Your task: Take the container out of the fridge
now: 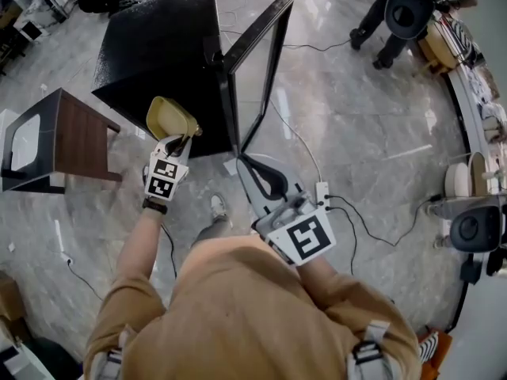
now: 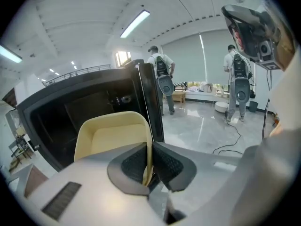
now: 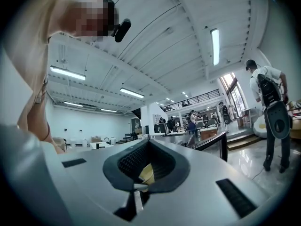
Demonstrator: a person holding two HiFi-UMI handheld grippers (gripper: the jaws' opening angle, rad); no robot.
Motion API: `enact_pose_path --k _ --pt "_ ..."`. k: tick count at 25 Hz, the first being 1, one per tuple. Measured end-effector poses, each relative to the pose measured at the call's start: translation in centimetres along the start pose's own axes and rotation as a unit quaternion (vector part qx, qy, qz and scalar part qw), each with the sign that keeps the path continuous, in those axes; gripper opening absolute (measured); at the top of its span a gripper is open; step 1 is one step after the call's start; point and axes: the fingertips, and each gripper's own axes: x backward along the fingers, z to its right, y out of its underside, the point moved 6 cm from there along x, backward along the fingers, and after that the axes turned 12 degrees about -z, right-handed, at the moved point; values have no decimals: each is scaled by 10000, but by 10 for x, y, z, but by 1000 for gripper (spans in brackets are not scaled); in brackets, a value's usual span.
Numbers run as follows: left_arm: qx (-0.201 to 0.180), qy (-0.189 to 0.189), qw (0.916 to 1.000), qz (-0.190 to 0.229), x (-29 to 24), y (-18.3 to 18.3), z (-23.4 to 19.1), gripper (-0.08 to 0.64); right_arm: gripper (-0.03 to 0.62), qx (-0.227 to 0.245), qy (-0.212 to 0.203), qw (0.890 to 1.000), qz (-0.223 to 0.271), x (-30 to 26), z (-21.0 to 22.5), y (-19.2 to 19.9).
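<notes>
Left tongs (image 2: 150, 154) are pinching the container (image 2: 113, 138) by one thin side wall, pads on either face of it. Right tongs (image 1: 242, 161) look pressed together at the tips. A small yellowish bit shows low in the gap, can't tell what it is.

The container is in the air just in front of the fridge (image 1: 158, 46) opening, beside the open door (image 1: 257, 62). It looks clear of the shelf and seems empty.

Risks, my read:
- The grip is on one edge only and the rest of the tub hangs off to the left of the tongs. The off-centre load could make it pivot in the pads or slip, and a jerk on the way back makes that worse.
- The door edge is just right of the held wall. A rightward swing clips it and could knock the tub loose.
- A cable (image 1: 301, 145) lies on the floor near the feet, so stepping back could snag it.

Orientation: the open mouth faces up and back toward the person, and the tub is tilted, not level. The long axis seems to run crosswise to the tongs, out to the left, but I'm not sure of that from these angles.
</notes>
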Motion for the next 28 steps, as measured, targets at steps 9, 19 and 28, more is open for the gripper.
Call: enact_pose_path --k 9,19,28 --pt "409 -388 9967 582 50 -11 -7 21 0 80 -76 9999 110 7 -7 -3" --pt "889 -676 9871 1146 98 -5 -6 21 0 123 -95 9998 114 17 -11 1" --pt "1063 -829 9765 1680 141 2 4 21 0 134 -154 9997 152 23 -16 3"
